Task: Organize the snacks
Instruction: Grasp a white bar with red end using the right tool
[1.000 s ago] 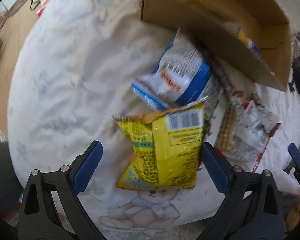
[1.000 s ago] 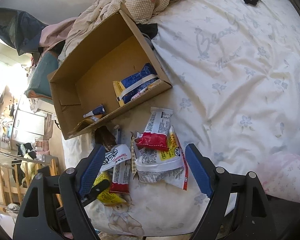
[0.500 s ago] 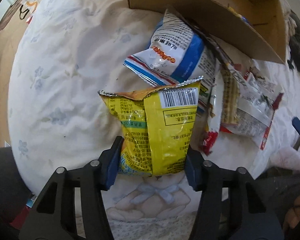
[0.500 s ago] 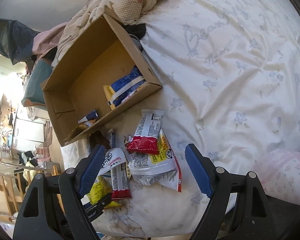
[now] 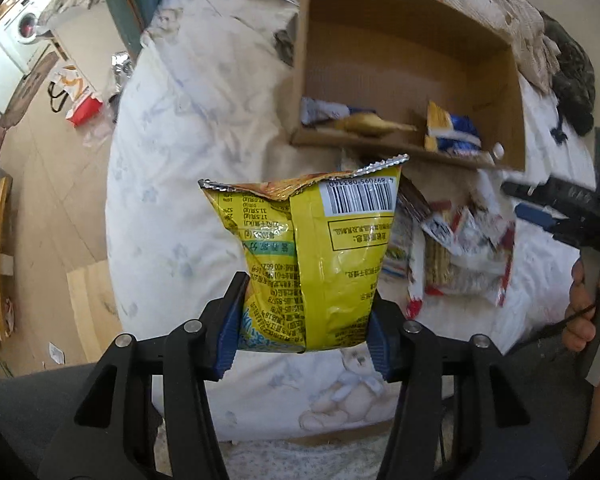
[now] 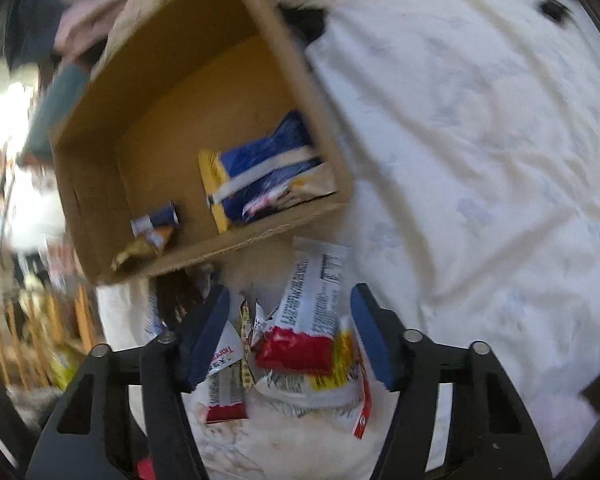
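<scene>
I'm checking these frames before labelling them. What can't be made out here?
- Left wrist view: the yellow snack bag in the left gripper hides the packets behind it.
- Right wrist view: motion blur makes wrapper print unreadable; whether the closing right gripper already presses the red-and-white packet is unclear.
- Both views: the cardboard box front wall hides its near floor.

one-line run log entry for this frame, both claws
left claw: shut on yellow snack bag, lifted off bed | right claw: closing over red-and-white wrapper in pile, pads not touching | cardboard box: few snacks inside
</scene>
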Demonstrator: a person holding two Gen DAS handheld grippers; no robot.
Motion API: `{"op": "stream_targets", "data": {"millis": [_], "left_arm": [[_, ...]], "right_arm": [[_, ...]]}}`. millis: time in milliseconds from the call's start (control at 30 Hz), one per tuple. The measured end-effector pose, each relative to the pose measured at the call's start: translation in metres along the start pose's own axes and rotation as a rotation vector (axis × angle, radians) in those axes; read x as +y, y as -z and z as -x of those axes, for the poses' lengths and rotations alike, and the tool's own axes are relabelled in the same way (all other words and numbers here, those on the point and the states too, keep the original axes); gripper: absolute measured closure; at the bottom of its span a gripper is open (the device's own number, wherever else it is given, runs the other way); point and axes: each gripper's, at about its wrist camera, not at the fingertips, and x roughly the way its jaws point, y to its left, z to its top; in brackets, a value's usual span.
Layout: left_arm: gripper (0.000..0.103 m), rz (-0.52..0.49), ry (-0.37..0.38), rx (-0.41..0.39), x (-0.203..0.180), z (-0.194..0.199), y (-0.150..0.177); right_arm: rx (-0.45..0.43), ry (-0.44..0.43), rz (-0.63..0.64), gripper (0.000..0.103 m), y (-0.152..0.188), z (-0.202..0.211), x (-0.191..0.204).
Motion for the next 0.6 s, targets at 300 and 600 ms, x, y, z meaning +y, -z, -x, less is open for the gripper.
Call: {"op": "stream_targets", "data": {"millis": [300, 600], "left_arm": [[0.054, 0.076, 0.059, 0.030, 0.003, -0.017, -0.006], [0.054, 0.073, 0.039, 0.010, 0.000, -0.017, -0.007]], "right_arm": [[0.106, 0.150, 0.088, 0.060, -0.004, -0.044, 0.011], [0.012, 0.044, 0.071, 0.070, 0.004, -0.009, 0.007]]}}
